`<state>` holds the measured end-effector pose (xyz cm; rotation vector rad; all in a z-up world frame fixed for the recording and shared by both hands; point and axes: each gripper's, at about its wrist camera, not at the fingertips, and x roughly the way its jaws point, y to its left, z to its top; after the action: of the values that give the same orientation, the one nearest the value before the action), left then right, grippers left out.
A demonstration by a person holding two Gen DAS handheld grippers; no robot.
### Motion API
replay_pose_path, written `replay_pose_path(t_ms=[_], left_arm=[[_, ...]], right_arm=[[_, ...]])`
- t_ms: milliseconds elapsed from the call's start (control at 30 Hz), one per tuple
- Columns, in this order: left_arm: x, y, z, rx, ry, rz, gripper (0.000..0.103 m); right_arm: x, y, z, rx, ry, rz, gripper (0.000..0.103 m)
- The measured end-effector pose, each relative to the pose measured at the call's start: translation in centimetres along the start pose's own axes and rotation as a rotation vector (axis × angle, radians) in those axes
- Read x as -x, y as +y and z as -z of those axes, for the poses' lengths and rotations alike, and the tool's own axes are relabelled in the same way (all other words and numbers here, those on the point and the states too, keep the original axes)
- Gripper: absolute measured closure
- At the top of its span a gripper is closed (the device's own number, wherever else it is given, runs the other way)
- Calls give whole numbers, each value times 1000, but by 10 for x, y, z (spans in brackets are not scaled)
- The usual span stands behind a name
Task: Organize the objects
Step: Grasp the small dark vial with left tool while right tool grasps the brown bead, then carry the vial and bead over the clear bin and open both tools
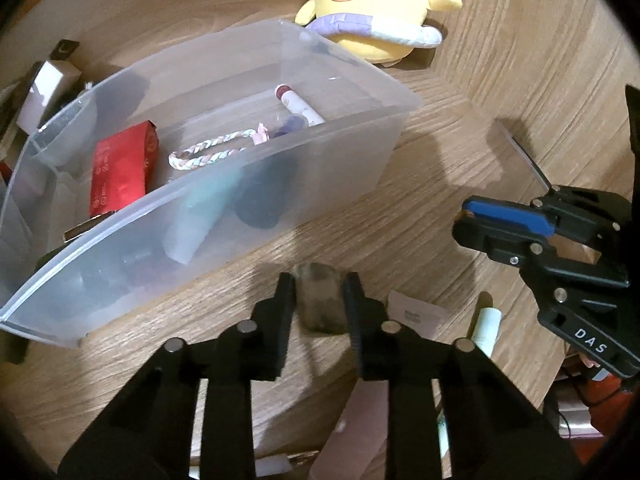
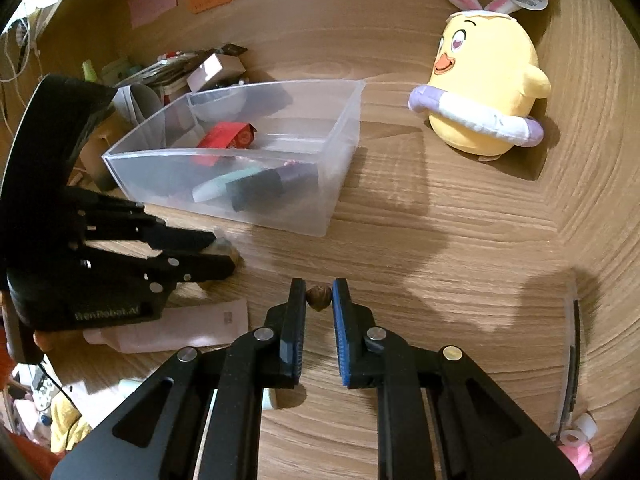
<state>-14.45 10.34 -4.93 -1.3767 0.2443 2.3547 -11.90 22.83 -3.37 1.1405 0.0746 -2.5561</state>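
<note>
A clear plastic bin [image 1: 280, 184] [image 2: 340, 168] stands on the wooden table and holds a red box [image 1: 120, 168], a braided cord [image 1: 208, 152], a tube [image 1: 300, 106] and dark items. My left gripper [image 1: 318, 300] is shut on a grey-brown stone-like lump [image 1: 322, 302] just in front of the bin; it also shows in the right wrist view [image 2: 224, 256]. My right gripper [image 2: 319, 296] is shut on a small brown nut-like object [image 2: 319, 298] above the table, right of the left gripper. In the left wrist view the right gripper [image 1: 468, 220] is at the right.
A yellow duck plush [image 1: 376, 12] [image 2: 484, 92] sits behind and right of the bin. A pink packet [image 2: 172, 328] and a white tube [image 1: 486, 330] lie near the front edge. Boxes and clutter [image 2: 192, 68] sit behind the bin at left. A dark strip [image 2: 574, 360] lies at right.
</note>
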Motion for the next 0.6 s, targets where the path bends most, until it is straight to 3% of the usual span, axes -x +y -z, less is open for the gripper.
replay_pose_path(t_ms=[200, 600], left_arm=[[4, 0, 6, 13, -25, -25, 80], [53, 27, 6, 98, -172, -65, 80]], right_arm=[[5, 9, -10, -5, -38, -22, 91], [10, 30, -38, 8, -106, -46, 91]])
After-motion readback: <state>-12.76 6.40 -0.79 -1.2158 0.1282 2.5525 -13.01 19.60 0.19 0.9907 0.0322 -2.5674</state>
